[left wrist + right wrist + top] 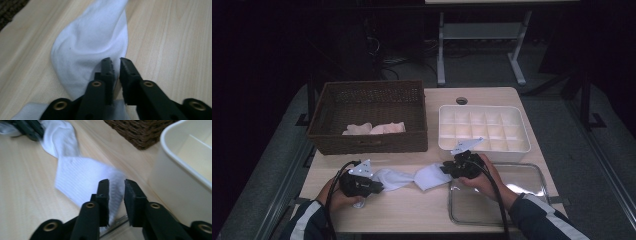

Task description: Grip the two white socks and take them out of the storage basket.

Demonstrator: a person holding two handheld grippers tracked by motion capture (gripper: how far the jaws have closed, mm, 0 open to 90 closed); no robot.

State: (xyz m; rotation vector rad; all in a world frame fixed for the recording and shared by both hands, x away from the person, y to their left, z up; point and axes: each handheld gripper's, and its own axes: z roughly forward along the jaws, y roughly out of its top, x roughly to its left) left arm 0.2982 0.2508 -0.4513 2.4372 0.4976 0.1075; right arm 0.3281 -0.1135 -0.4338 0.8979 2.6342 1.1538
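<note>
Both grippers, left gripper (374, 186) and right gripper (446, 169), stand slightly open over the white sock (412, 177), lower centre; pinch each end squarely before lifting.

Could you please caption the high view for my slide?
Two grippers at the ends of a white sock on the table.

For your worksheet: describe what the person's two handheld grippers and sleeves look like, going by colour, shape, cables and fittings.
Both the left gripper and the right gripper are black, each with two flat jaws fastened by brass-coloured rivets. A grey three-cornered plate tops each one, and a black cable trails back from each along the forearm. The sleeves are dark with white stripes.
</note>
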